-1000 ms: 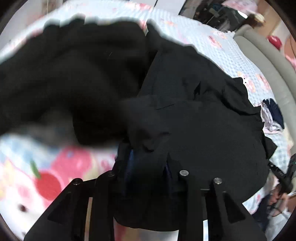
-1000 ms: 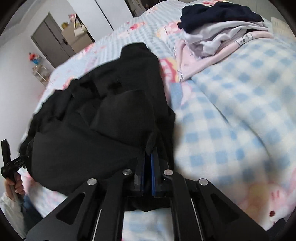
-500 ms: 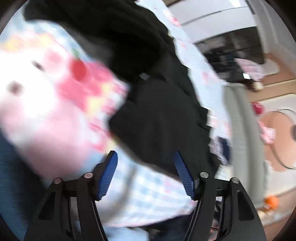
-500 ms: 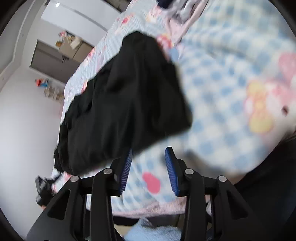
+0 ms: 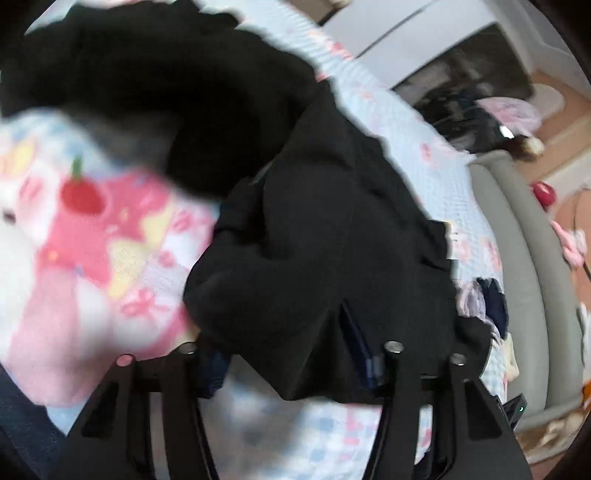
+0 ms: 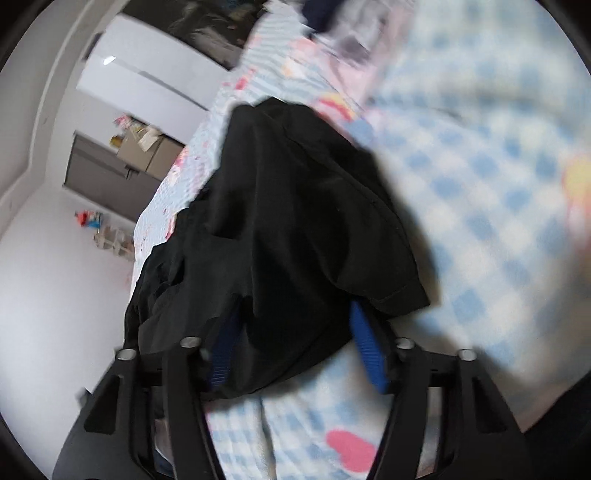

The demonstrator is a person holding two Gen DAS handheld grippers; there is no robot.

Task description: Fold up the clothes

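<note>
A black garment [image 5: 314, 221] lies crumpled on the patterned bedspread [image 5: 110, 258]. In the left wrist view its near edge hangs between the fingers of my left gripper [image 5: 291, 362], which is open with its blue pads wide apart. From the right wrist, the same black garment [image 6: 288, 229] stretches away up the bed, its hemmed corner reaching in between the blue pads [image 6: 364, 343]. My right gripper [image 6: 295, 347] is open too, one finger on each side of the cloth. Both views are motion-blurred.
A pile of folded clothes [image 6: 343, 26] sits at the far end of the blue checked bedspread [image 6: 480, 184]. A grey padded bed edge [image 5: 524, 258] runs along the right, with floor clutter beyond. White wardrobes and a doorway [image 6: 110, 166] stand to the left.
One second ago both grippers were shut on the black garment. They let go, pulled back open, and now both have moved forward so that the garment's near edge lies between their open fingers.
</note>
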